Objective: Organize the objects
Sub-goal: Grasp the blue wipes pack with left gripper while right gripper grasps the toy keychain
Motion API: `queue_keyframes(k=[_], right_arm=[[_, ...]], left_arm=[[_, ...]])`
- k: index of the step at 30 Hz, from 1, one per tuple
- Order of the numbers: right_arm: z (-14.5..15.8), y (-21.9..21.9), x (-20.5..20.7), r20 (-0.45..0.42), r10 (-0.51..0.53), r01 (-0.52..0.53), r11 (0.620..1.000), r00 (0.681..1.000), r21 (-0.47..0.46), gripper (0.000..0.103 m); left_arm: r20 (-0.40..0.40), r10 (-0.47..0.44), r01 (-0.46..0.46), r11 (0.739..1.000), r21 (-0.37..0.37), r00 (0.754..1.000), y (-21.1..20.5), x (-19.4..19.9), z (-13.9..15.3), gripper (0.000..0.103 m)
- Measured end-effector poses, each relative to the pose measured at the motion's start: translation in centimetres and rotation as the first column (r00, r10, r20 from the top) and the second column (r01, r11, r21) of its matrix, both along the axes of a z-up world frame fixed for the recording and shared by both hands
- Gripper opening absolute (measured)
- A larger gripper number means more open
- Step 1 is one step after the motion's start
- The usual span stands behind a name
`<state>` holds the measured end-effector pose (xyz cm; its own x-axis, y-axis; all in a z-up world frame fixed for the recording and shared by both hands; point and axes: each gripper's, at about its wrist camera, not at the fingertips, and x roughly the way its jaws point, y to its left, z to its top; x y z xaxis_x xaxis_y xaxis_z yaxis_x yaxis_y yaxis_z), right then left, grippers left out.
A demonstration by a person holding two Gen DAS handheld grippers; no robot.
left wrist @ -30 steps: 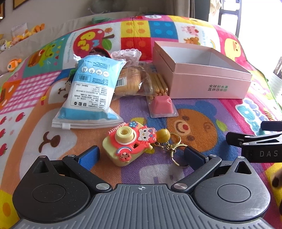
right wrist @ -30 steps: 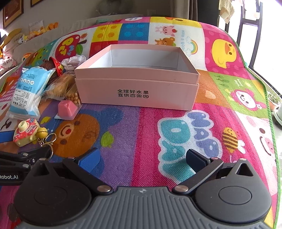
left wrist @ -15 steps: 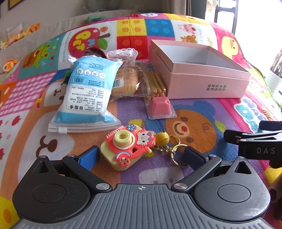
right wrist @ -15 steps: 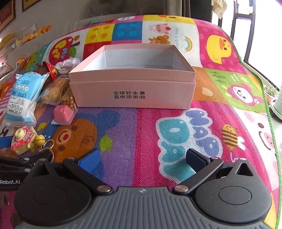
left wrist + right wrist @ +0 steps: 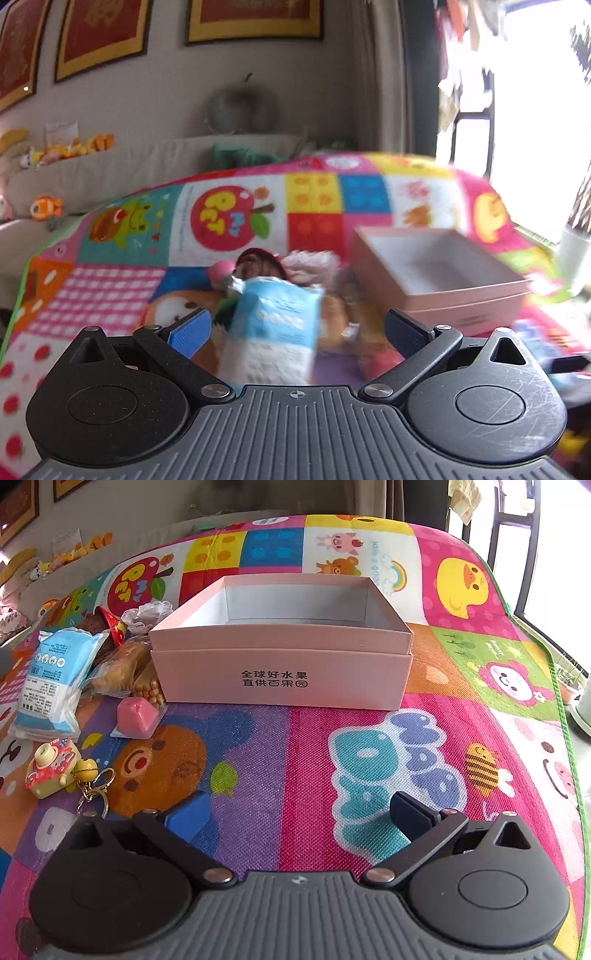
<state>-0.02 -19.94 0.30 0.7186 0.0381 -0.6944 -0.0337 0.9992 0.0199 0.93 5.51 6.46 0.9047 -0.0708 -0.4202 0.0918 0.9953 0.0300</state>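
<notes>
The left gripper [image 5: 295, 332] has tilted up off the toy camera [image 5: 51, 768], fingers open, empty. The right gripper [image 5: 299, 816] hovers open before the empty box [image 5: 280, 679]. Blur indicates fast motion; a misjudged descent could knock the blue packet [image 5: 277, 321].

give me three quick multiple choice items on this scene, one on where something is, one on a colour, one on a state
1. Where does the camera keychain lie relative to the pink box?
A. inside it
B. on the mat, nearer the camera and to the left of it
C. on top of its far rim

2. What colour is the small block beside the snack bags?
A. green
B. black
C. pink

3. What state is the right gripper in?
A. open, holding nothing
B. shut on the blue packet
C. shut on the keychain

Answers:
1. B, since it sits on the mat at the lower left, apart from the box.
2. C, since its top and sides are plainly pink.
3. A, since its fingers stand wide apart with only mat between them.
</notes>
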Motion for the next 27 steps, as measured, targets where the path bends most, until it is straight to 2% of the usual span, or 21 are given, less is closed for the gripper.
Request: queue_keyframes(k=[2, 4, 5, 6, 7, 8, 9, 13, 15, 18, 21, 22, 24, 27], right_arm=[[0.0, 0.0, -0.1, 0.002, 0.005, -0.005, 1.0, 1.0, 0.001, 0.103], [0.1, -0.1, -0.3, 0.003, 0.016, -0.016, 1.0, 1.0, 0.003, 0.103], [0.1, -0.2, -0.4, 0.003, 0.025, -0.025, 1.0, 1.0, 0.007, 0.103], [0.2, -0.2, -0.5, 0.004, 0.037, -0.037, 0.999, 0.999, 0.013, 0.103], [0.3, -0.3, -0.6, 0.007, 0.052, -0.052, 0.998, 0.999, 0.022, 0.103], [0.4, -0.2, -0.8, 0.015, 0.07, -0.07, 0.997, 0.997, 0.026, 0.103], [0.7, 0.0, -1.2, 0.037, 0.086, -0.087, 0.996, 0.996, 0.023, 0.103], [2.5, 2.8, -3.1, 0.163, 0.206, -0.209, 0.978, 0.965, 0.003, 0.103], [3.1, 5.2, -3.8, 0.198, 0.307, -0.31, 0.951, 0.931, -0.014, 0.103], [3.2, 9.5, -4.1, 0.216, 0.46, -0.459, 0.887, 0.861, -0.057, 0.103], [2.3, 13.4, -3.4, 0.208, 0.568, -0.554, 0.823, 0.796, -0.13, 0.102], [2.0, 14.3, -2.8, 0.198, 0.584, -0.566, 0.812, 0.787, -0.145, 0.097], [1.4, 15.4, -1.3, 0.154, 0.591, -0.575, 0.806, 0.792, -0.137, 0.092], [1.0, 15.4, 0.4, 0.093, 0.591, -0.587, 0.807, 0.801, -0.062, 0.083]], left_arm=[[-0.062, 0.047, -0.043, 0.997, 0.065, 0.997, -0.5, 3.3, -1.9, 0.103], [-0.136, 0.043, -0.033, 0.996, 0.078, 0.99, -0.5, 5.2, -3.7, 0.103], [-0.159, 0.045, -0.032, 0.996, 0.083, 0.986, -0.4, 5.3, -4.6, 0.103], [-0.143, 0.053, -0.038, 0.994, 0.105, 0.988, -0.4, 5.4, -4.9, 0.102], [-0.118, 0.065, -0.05, 0.991, 0.127, 0.991, -0.3, 5.3, -4.8, 0.088], [-0.099, 0.096, -0.081, 0.987, 0.137, 0.99, 0.0, 4.9, -4.4, 0.055], [-0.099, 0.111, -0.099, 0.988, 0.122, 0.989, 0.8, 4.6, -3.9, 0.056], [-0.108, 0.05, -0.058, 0.996, -0.075, 0.993, 5.4, 1.7, -1.4, 0.055], [-0.115, 0.027, -0.04, 0.993, -0.113, 0.993, 6.9, -0.6, -0.3, 0.055], [-0.149, 0.015, -0.034, 0.992, -0.125, 0.989, 8.5, -3.4, 0.4, 0.055], [-0.184, 0.01, -0.044, 0.982, -0.183, 0.983, 10.3, -5.0, 0.3, 0.055], [-0.192, 0.009, -0.05, 0.977, -0.208, 0.981, 10.8, -5.4, 0.2, 0.055], [-0.198, 0.004, -0.053, 0.968, -0.245, 0.98, 11.7, -5.9, 0.1, 0.055], [-0.199, -0.006, -0.048, 0.964, -0.263, 0.98, 12.1, -6.0, -0.1, 0.055]])
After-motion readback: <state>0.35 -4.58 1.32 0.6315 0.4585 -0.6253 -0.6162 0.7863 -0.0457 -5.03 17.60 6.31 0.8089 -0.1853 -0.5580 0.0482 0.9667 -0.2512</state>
